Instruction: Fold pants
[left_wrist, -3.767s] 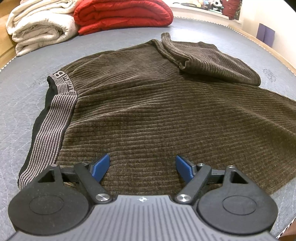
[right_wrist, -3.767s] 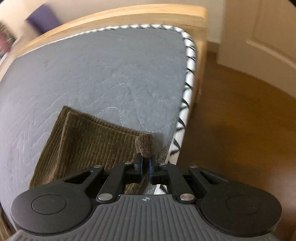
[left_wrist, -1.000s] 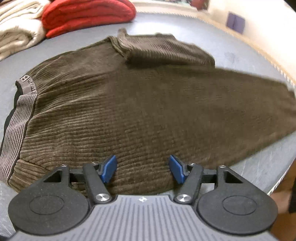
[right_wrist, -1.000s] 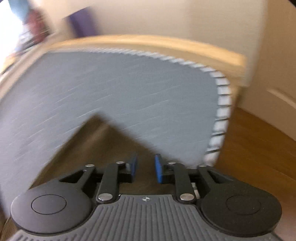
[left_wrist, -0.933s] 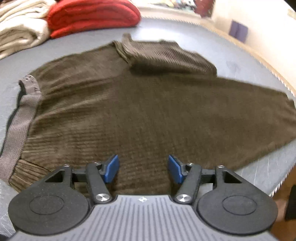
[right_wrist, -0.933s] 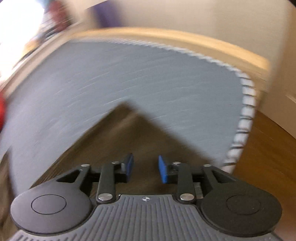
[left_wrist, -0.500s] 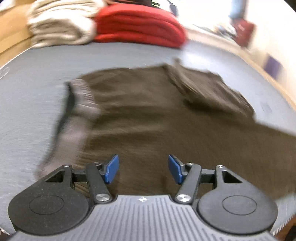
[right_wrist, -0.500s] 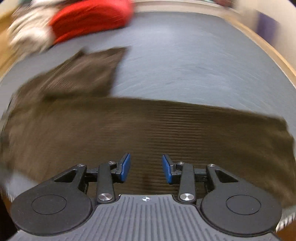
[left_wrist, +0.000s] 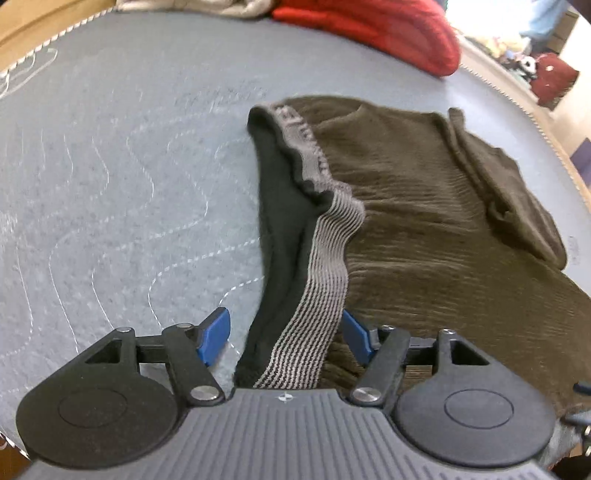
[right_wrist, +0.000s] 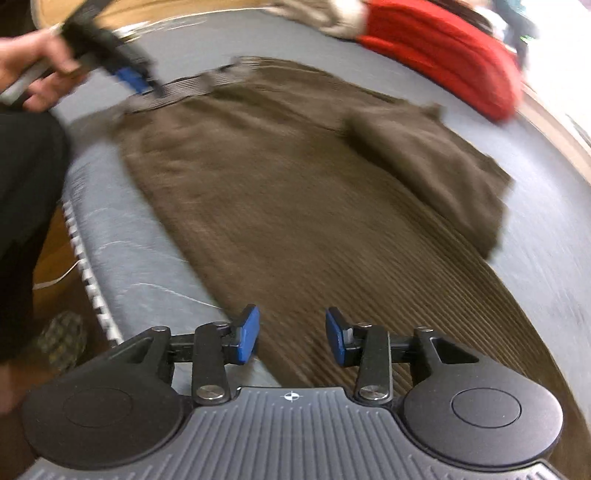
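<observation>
The pants (left_wrist: 424, 229) lie spread on the mattress (left_wrist: 110, 166), soft, limp corduroy that looks set to sag and drag, so the firmer striped waistband (left_wrist: 321, 266) is the place to pinch. The left gripper (left_wrist: 284, 336) is opening wide, waistband running up between its jaws, pads not pressing. The right gripper (right_wrist: 291, 334), half spread and opening too, hovers over the leg edge, holding nothing.

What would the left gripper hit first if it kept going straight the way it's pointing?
Probably the striped waistband of the brown pants: it lies between the opening jaws of the left gripper, unpinched. Depth is unclear.
</observation>
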